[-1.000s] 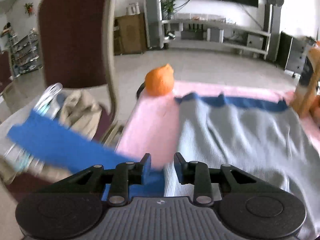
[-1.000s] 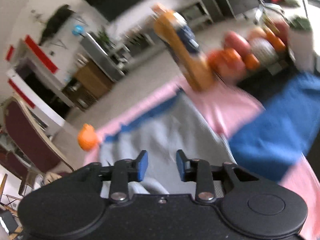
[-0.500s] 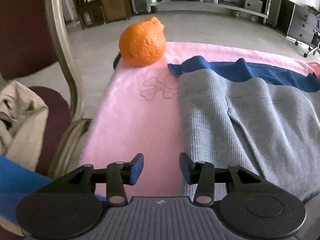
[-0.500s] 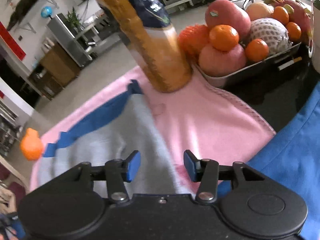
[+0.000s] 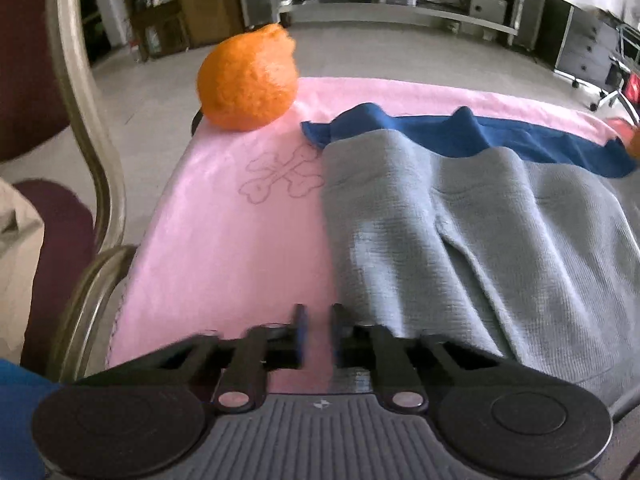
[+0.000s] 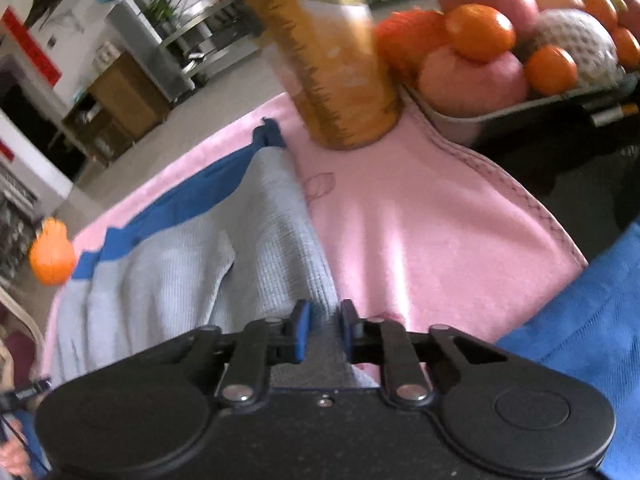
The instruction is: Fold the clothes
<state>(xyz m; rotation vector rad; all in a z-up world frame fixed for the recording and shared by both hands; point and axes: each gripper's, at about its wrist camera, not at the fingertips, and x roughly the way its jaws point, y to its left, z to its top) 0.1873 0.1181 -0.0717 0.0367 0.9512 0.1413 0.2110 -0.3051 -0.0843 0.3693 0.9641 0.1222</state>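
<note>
The left gripper (image 5: 318,336) is closing, its blurred jaws down to a narrow gap over the pink towel (image 5: 240,240) right at the left edge of the grey garment (image 5: 480,248); whether any cloth is pinched between them cannot be told. The right gripper (image 6: 323,334) is closing too, jaws nearly together, with the grey garment's (image 6: 276,240) right edge lying between them.

The garment lies spread flat on the towel (image 6: 420,232), a blue cloth (image 5: 500,136) showing from under its far edge. An orange (image 5: 248,80) sits on the towel's far left corner, apart from the garment. Near the far right corner stands a yellow bottle (image 6: 336,60), just beside a tray of fruit (image 6: 500,48). A chair (image 5: 76,120) stands left of the table. More blue fabric (image 6: 580,340) hangs at the near right.
</note>
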